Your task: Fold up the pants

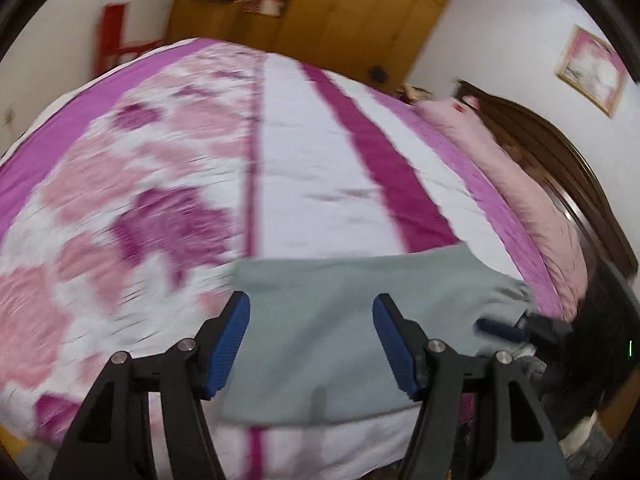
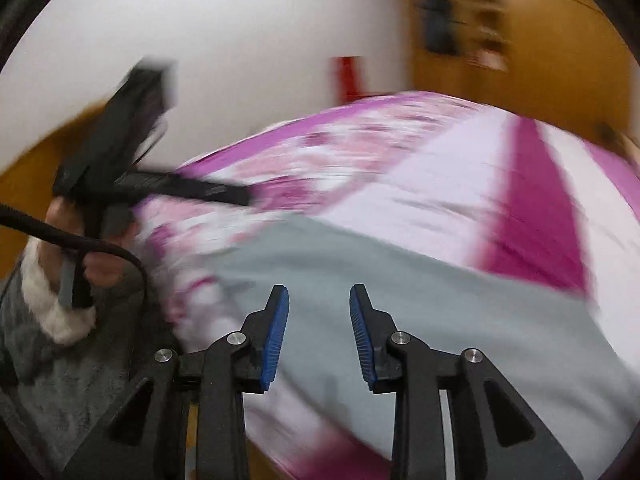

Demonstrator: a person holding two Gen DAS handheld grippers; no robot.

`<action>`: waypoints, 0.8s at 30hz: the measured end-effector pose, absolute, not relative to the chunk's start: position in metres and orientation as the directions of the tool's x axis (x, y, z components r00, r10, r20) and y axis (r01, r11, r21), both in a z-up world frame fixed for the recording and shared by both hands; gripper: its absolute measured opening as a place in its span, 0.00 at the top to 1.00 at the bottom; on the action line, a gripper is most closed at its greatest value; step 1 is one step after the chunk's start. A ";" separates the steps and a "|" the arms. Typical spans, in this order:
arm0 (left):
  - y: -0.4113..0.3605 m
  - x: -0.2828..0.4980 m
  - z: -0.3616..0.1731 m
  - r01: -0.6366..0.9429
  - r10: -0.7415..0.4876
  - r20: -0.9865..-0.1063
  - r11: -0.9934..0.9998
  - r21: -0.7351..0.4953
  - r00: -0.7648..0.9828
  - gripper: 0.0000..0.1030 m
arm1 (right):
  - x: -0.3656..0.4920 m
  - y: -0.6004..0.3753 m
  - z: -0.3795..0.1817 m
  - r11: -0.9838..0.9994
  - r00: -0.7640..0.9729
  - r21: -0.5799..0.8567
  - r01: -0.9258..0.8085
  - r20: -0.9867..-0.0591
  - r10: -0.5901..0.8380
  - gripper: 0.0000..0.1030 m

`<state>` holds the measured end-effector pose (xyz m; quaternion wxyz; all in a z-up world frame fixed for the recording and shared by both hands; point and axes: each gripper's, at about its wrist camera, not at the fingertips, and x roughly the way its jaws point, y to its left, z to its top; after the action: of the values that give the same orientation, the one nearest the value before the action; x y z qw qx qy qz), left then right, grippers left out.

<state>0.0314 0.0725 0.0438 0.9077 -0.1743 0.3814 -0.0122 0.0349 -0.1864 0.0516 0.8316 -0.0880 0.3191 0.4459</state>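
The grey-green pants (image 1: 320,360) lie folded flat near the front edge of the bed, also seen in the right wrist view as a grey-green cloth (image 2: 440,304). My left gripper (image 1: 311,298) hangs above them, open, with nothing between its blue pads. My right gripper (image 2: 319,288) is over the same cloth, jaws apart and holding nothing. One of the right gripper's blue pads (image 1: 496,326) shows at the cloth's right edge in the left wrist view. Both views are motion-blurred.
A pink, white and magenta bedspread (image 1: 300,160) covers the bed. A pink pillow (image 1: 520,200) lies by the dark wooden headboard (image 1: 568,184). A wooden wardrobe (image 1: 360,8) and a red chair (image 1: 116,36) stand behind. A person's hand (image 2: 100,264) with a fluffy cuff is at left.
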 end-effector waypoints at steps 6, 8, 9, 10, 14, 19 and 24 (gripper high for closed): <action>0.024 0.072 0.014 -0.089 -0.082 -0.742 0.978 -0.188 0.665 0.53 | 0.094 -0.322 0.017 0.795 0.466 0.370 -0.480 -0.661 0.588 0.93; 0.017 0.075 0.001 -0.103 -0.032 -0.763 0.986 -0.129 0.646 0.53 | 0.095 -0.342 0.003 0.818 0.476 0.369 -0.440 -0.677 0.562 0.93; 0.016 0.077 -0.006 -0.118 0.001 -0.779 0.989 -0.094 0.627 0.53 | 0.094 -0.352 -0.005 0.826 0.475 0.377 -0.420 -0.684 0.554 0.94; 0.016 0.078 -0.014 -0.127 0.015 -0.797 0.989 -0.077 0.604 0.53 | 0.092 -0.359 -0.011 0.825 0.473 0.393 -0.406 -0.682 0.557 0.97; 0.017 0.073 -0.032 -0.138 0.062 -0.823 0.990 -0.020 0.564 0.53 | 0.083 -0.389 -0.036 0.838 0.475 0.423 -0.344 -0.692 0.544 1.00; 0.011 0.067 -0.032 -0.150 0.105 -0.815 0.988 0.022 0.570 0.53 | 0.075 -0.412 -0.037 0.863 0.508 0.406 -0.301 -0.698 0.506 1.00; -0.004 0.065 -0.010 -0.118 0.038 -0.812 0.992 -0.038 0.582 0.54 | 0.067 -0.461 -0.014 0.841 0.643 0.484 -0.241 -0.569 0.512 0.69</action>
<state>0.0652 -0.0045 -0.0103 0.8884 -0.0441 0.4549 0.0440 0.0671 -0.4613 -0.0145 0.8873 0.1855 0.3651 0.2121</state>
